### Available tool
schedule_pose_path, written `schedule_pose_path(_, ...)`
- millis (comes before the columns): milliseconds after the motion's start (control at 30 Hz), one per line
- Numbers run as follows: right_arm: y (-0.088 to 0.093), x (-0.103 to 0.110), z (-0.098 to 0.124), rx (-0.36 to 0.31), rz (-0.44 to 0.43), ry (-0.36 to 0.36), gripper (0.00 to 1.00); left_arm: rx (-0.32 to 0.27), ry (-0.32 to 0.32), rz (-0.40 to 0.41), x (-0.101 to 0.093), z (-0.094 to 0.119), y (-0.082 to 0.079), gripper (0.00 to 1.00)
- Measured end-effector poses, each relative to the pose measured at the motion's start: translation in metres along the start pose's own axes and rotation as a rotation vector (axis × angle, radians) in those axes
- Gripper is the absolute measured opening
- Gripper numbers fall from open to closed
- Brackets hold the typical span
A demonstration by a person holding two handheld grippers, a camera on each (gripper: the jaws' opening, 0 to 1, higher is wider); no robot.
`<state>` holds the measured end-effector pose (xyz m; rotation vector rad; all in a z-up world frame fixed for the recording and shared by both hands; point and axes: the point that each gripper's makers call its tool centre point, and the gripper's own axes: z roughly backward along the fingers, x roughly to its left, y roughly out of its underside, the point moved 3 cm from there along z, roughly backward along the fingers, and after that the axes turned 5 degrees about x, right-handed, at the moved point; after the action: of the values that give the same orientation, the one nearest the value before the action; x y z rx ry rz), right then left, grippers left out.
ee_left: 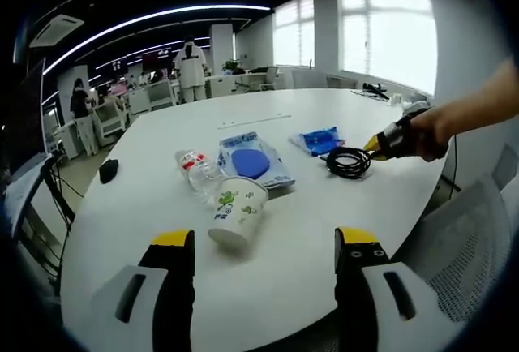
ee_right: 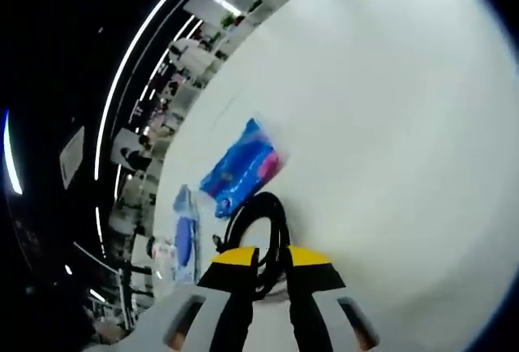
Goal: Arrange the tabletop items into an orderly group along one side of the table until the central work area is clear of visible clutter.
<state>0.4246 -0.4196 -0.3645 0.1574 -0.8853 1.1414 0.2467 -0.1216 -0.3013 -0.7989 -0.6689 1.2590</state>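
paper cup (ee_left: 237,210) lies tipped on the white table (ee_left: 324,230), just past the wide-open, empty left gripper (ee_left: 264,242). beyond it: clear plastic bottle (ee_left: 197,172), glossy blue packet (ee_left: 253,160), then black coiled cable (ee_left: 349,161) pinched by the right gripper (ee_right: 272,256).

In the right gripper view, the near part of the black cable coil (ee_right: 263,234) is hidden behind the closed jaws of the right hand-held gripper (ee_right: 272,256), so the exact grip point cannot be read. The flat packet with the blue disc (ee_right: 186,242) is squeezed and blurred at the view's left margin, and the bottle (ee_right: 164,253) beside it is too small to make out clearly. In the left gripper view, the print on the paper cup (ee_left: 233,212) is too small to read, and the blue pouch (ee_left: 319,140) may be a wipes pack. The table (ee_left: 268,279) runs off the lower edge behind the jaws.
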Motion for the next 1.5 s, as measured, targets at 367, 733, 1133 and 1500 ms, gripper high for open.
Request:
schedule_pose_path(367, 0.010, 0.019, 0.022, -0.028, -0.052, -0.136, 0.23, -0.008, -0.003, 0.012, 0.004, -0.003, 0.002, 0.72)
schedule_pose_path(733, 0.039, 0.053, 0.058, -0.115, 0.495, -0.179, 0.59, 0.001, -0.023, 0.037, 0.009, -0.005, 0.004, 0.76)
schedule_pose_path(1133, 0.062, 0.045, 0.074, -0.146, 0.732, -0.120, 0.73, -0.006, -0.065, 0.055, 0.016, -0.003, 0.003, 0.80)
schedule_pose_path(1500, 0.045, 0.028, 0.087, -0.106, 0.810, -0.117, 0.74, 0.034, -0.120, 0.048, 0.023, -0.003, 0.009, 0.81)
